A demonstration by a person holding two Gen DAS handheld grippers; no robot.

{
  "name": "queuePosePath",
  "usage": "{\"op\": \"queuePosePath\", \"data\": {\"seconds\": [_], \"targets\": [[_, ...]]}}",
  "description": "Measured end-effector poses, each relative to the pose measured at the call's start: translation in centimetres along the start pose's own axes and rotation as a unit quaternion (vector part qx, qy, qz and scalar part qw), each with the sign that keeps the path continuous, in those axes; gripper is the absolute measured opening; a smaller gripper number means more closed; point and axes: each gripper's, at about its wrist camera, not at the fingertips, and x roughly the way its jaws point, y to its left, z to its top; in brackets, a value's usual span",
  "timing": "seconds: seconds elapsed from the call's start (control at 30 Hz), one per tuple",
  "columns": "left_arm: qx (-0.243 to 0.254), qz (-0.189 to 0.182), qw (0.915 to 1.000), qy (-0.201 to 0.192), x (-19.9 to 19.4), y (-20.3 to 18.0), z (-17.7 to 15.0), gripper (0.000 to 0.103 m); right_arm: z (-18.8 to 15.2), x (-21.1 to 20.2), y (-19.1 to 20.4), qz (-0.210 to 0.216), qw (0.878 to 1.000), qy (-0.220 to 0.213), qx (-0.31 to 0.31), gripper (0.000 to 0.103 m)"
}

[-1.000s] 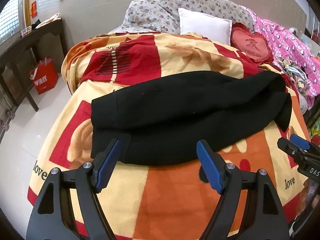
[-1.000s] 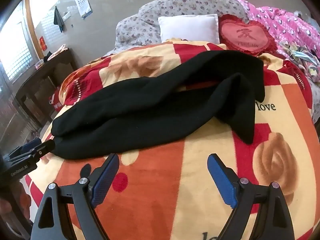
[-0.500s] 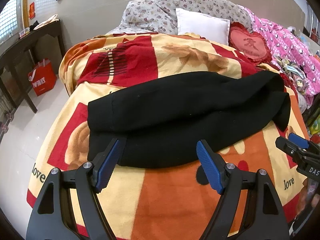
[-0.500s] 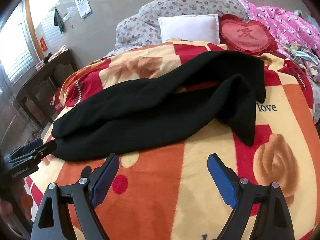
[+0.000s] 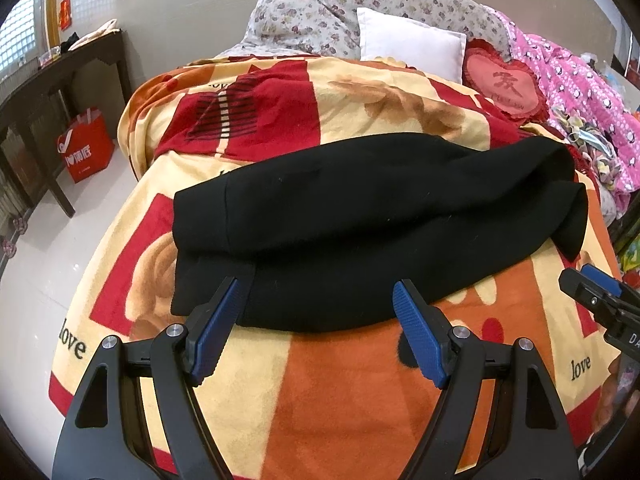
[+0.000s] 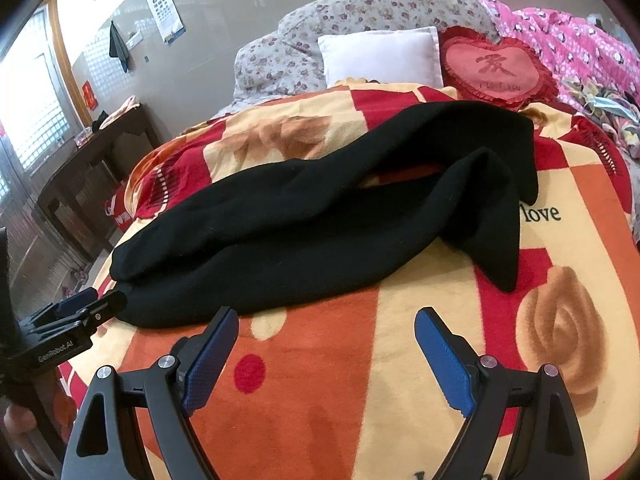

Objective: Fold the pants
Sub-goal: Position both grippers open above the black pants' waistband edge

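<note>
The black knit pants [image 5: 360, 232] lie folded lengthwise across the fleece blanket patterned in red, orange and cream with roses [image 5: 340, 400], one leg stacked on the other; the black fabric swallows seams and edges, so I cannot tell waistband from hem with certainty. In the right wrist view a gap between the layers shows red blanket beneath. My left gripper [image 5: 316, 328] has its blue-padded jaws spread wide and empty, its tips at the near edge of the pants; whether the left pad touches cloth I cannot tell. My right gripper [image 6: 324, 356] is likewise spread and holds nothing, hovering over bare blanket just short of the pants. Each gripper is cut off at the other camera's frame edge. Against the frame half a second back, the pants have not shifted; the left gripper has edged only slightly, the right one sits about as before. Beyond the pants, toward the wall, rest a plain white pillow [image 6: 380, 60], a red heart-shaped cushion with a frilled edge [image 6: 496, 68], a grey floral quilt [image 6: 340, 28] and pink patterned bedding [image 6: 580, 48]. Left of the pants, off the bed, stand a dark wooden table [image 5: 52, 92] and a red paper shopping bag [image 5: 84, 144] on pale tile floor.
</note>
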Motion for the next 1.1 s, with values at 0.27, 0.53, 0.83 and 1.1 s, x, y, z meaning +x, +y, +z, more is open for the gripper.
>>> {"op": "queuePosePath", "data": {"seconds": [0.27,0.53,0.83,1.1], "targets": [[-0.006,0.000,1.0000,0.007,0.37,0.40,0.01,0.079,-0.23,0.38,0.20,0.001,1.000,0.002,-0.002,0.089],[-0.010,0.002,0.9999,0.010,0.54,0.69,0.09,0.078,-0.29,0.70,0.28,0.006,1.000,0.008,0.000,0.089],[-0.011,0.001,0.9999,0.011,0.66,0.74,0.16,0.079,-0.06,0.79,0.08,0.007,1.000,0.010,0.005,0.089],[-0.009,-0.002,0.9998,0.015,0.95,0.26,-0.15,0.078,0.02,0.71,-0.08,-0.002,1.000,0.011,0.007,0.089]]}}
